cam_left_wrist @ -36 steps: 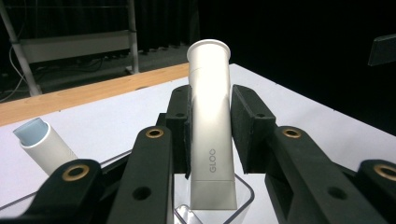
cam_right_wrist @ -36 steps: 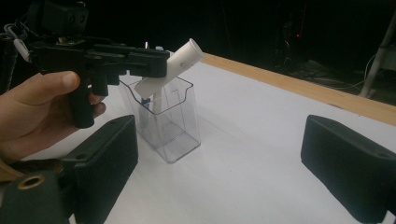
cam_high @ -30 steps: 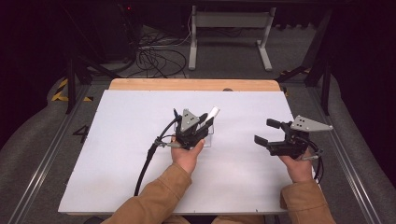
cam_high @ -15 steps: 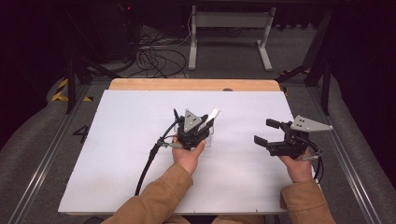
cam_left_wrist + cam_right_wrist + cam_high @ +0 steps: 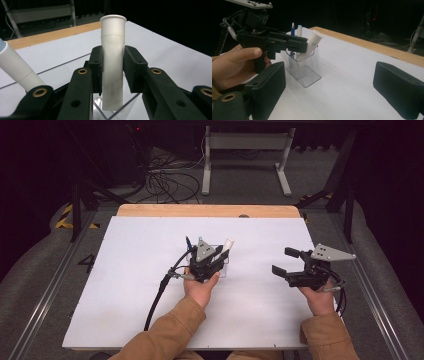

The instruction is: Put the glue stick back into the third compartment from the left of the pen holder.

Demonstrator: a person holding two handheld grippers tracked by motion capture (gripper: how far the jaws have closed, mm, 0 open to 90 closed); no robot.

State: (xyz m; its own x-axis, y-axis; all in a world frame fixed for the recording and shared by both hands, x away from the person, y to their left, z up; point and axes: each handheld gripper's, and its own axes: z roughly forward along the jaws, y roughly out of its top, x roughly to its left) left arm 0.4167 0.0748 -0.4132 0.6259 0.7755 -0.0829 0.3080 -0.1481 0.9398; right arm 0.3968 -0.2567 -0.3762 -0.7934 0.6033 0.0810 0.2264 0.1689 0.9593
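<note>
White tube (image 5: 113, 62) sits clamped between the left gripper's (image 5: 113, 68) two pads, roughly mid-body, its lower end inside the clear holder (image 5: 120, 110) at bottom centre of the left gripper view. In the high view the tube (image 5: 228, 243) pokes out up and right of the left gripper (image 5: 216, 259), near frame centre. In the right gripper view it leans right in the holder (image 5: 303, 67), left of centre, beside a blue pen (image 5: 292, 31).

My read: it is either going in or coming out. Either way, move along the tube's own axis, slow, so the holder doesn't tip or drag. Keep the squeeze steady; the grip sits low on the body, so watch for pivoting. A second white tube (image 5: 17, 67) at the left edge is close; don't knock it.

Right gripper (image 5: 337, 85) is wide open, empty, well apart at right of the board (image 5: 125, 270).
</note>
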